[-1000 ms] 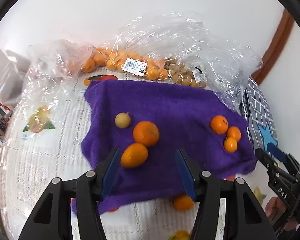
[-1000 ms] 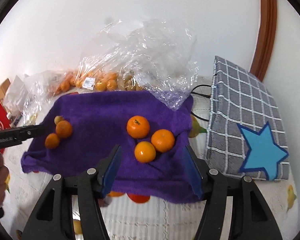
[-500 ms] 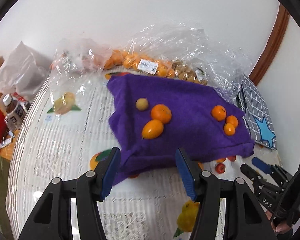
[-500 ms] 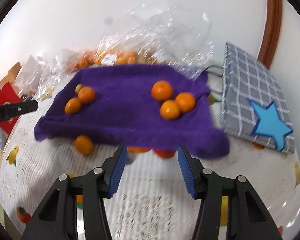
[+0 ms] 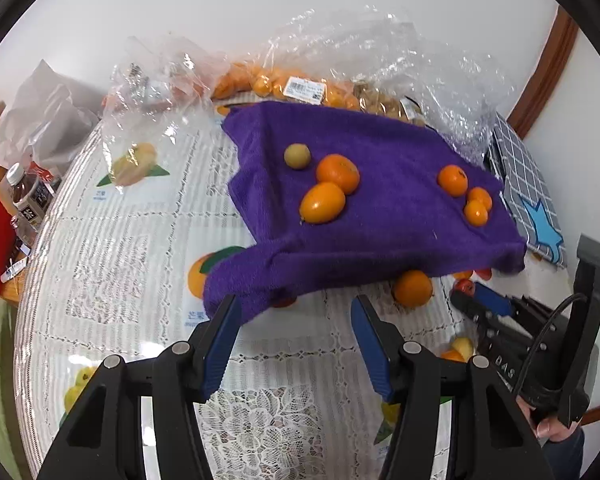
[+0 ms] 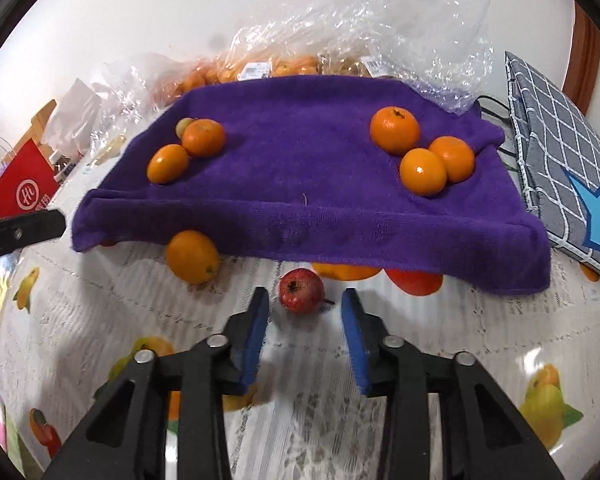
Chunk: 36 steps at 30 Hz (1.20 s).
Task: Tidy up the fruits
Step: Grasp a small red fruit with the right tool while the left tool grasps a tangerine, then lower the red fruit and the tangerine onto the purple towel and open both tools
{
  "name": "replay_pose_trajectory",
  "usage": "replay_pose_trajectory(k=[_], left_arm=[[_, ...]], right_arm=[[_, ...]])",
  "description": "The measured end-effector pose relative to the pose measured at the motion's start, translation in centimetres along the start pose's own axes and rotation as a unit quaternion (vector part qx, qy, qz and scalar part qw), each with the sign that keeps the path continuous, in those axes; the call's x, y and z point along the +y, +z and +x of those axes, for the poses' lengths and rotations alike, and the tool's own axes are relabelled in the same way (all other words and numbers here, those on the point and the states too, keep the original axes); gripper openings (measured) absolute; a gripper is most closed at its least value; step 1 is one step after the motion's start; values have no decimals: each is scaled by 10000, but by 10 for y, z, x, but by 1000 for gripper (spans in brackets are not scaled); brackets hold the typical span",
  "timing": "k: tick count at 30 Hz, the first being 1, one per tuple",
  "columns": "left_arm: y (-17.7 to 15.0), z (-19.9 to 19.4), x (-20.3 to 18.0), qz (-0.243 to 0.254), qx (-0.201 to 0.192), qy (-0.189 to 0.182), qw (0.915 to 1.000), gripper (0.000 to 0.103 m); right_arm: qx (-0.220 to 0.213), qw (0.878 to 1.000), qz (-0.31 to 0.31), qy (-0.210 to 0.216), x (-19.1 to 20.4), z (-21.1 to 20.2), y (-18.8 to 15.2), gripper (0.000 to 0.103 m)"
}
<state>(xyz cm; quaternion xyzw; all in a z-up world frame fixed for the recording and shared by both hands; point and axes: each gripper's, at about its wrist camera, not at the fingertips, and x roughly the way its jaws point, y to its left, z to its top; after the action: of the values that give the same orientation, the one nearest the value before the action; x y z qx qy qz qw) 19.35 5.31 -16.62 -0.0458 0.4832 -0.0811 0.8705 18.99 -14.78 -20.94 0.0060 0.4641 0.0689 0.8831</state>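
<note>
A purple towel [image 5: 380, 208] [image 6: 300, 160] lies raised on the table with oranges in two groups on it: one group [image 5: 328, 192] [image 6: 188, 148] with a small yellow-green fruit [image 5: 297, 156], another group [image 5: 464, 192] [image 6: 420, 152]. A loose orange [image 6: 192, 256] [image 5: 412, 288] and a small red apple [image 6: 302, 290] lie on the tablecloth at the towel's front edge. My right gripper [image 6: 304, 300] is open, its fingers either side of the apple, just short of it. My left gripper [image 5: 296, 308] is open and empty before the towel's near corner.
Clear plastic bags with oranges [image 5: 284, 84] [image 6: 260, 68] lie behind the towel. A grey checked cushion with a blue star [image 6: 572, 168] [image 5: 532, 200] is to the right. Bottles [image 5: 28, 196] and a red box [image 6: 20, 192] stand at the left. More fruit shows under the towel edge [image 6: 414, 280].
Both grippers have pulled back from the towel toward the table's front. The right gripper has dropped low and now frames the red apple.
</note>
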Motion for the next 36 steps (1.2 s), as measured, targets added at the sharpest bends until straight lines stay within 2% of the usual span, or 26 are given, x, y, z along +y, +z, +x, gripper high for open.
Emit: replay_pose_trajectory(k=[4,7,10,14,22,27,32,36], left_arm=[[-1,11,-11,43,68,-128,9999,55],[-1,19,-26,138,109,-328,9993,55],[-2,27,-46,273,194,-581,9977,55],[-2,36,-72,450,249,-693,9963,55],[-3,58,-89,428,426,-488,9970,54],[-1,65,-90,363,499,-458,9970,36],[2,64,-94,479,565,-446,9963,36],[2,49,-86,506,457,-448,9967,36]], right_arm=[[-74,9999,-131,19,-4,-3,-1,23],[-154,9998,-118,2,-13,-15,-1,23],[-220,9996,-92,-142,-29,-30,-5,23],[-228,9992,90,-330,-54,-44,-12,23],[-206,9978,393,-483,-87,-59,-28,23],[-235,9973,488,-495,-94,-63,-30,23],[-279,9971,510,-483,-91,-65,-30,23],[-299,9973,503,-440,-87,-65,-26,23]])
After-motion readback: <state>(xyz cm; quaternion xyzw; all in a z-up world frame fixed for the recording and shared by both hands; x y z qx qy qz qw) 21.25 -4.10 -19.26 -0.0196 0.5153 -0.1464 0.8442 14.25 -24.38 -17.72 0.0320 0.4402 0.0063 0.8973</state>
